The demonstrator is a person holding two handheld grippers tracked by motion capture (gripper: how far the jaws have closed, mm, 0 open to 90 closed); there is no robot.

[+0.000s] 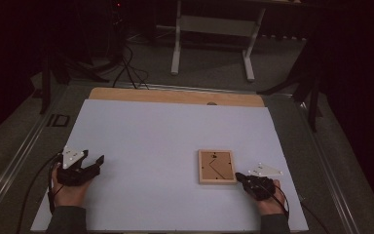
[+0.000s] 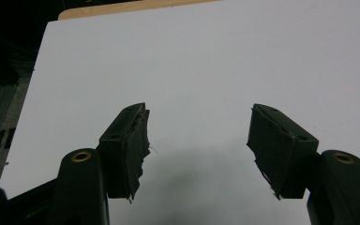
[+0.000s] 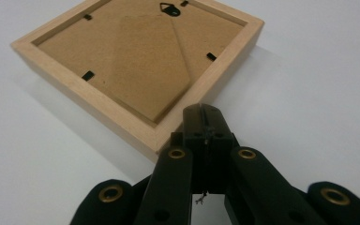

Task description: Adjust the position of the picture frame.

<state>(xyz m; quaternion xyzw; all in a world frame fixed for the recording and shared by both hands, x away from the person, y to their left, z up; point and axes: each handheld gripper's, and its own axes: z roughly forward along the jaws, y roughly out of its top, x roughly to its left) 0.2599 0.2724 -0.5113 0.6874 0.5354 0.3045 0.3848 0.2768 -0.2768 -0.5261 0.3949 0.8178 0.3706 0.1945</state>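
Right tool [image 3: 205, 123], jaws together on nothing, sits at our face-down picture frame's [image 1: 217, 166] corner, likely to nudge it; left tool [image 2: 197, 140] rests apart on the counter [image 1: 151, 136].

The high view looked forward and down from the person's side, taking in the whole white table [image 1: 175, 136]. The left gripper view skimmed low over bare tabletop toward its far edge. The right gripper view sat very close to the picture frame [image 3: 140, 70], shared with the high view.
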